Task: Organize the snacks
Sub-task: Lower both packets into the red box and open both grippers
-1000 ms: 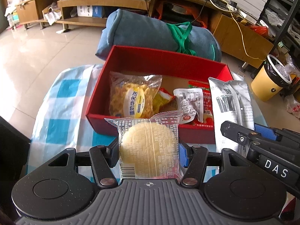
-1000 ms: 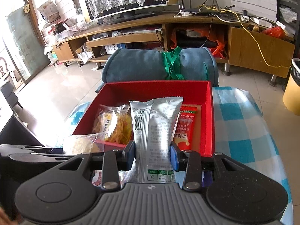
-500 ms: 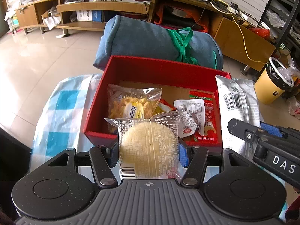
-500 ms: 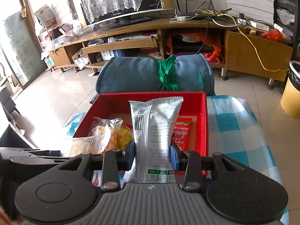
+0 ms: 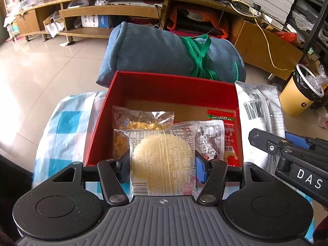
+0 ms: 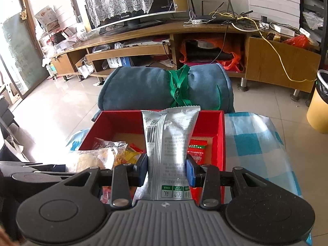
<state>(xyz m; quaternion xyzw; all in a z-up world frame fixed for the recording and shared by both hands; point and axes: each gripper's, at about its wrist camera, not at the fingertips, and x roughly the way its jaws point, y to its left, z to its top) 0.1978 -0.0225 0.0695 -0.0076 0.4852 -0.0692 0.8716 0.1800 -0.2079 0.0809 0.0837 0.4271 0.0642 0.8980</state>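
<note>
Sitting on a blue-checked cloth [image 5: 61,127], the red box [image 5: 174,84] holds a yellow snack bag [image 5: 143,121] and red packets [image 5: 229,135]. The left gripper [image 5: 162,164] pinches a clear-wrapped round cake [image 5: 162,160] over the box's near edge. The right gripper [image 6: 167,171], jaws narrow, clamps a tall silver pouch [image 6: 170,143] above the box.

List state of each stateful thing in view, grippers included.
left gripper: shut on round cake packet, sealed, held over the box's near end
right gripper: shut on silver packet, sealed, upright
red box: open, no lid, snack packets inside
blue roll: rolled, tied with green strap
yellow bin: open, bag-lined
</note>
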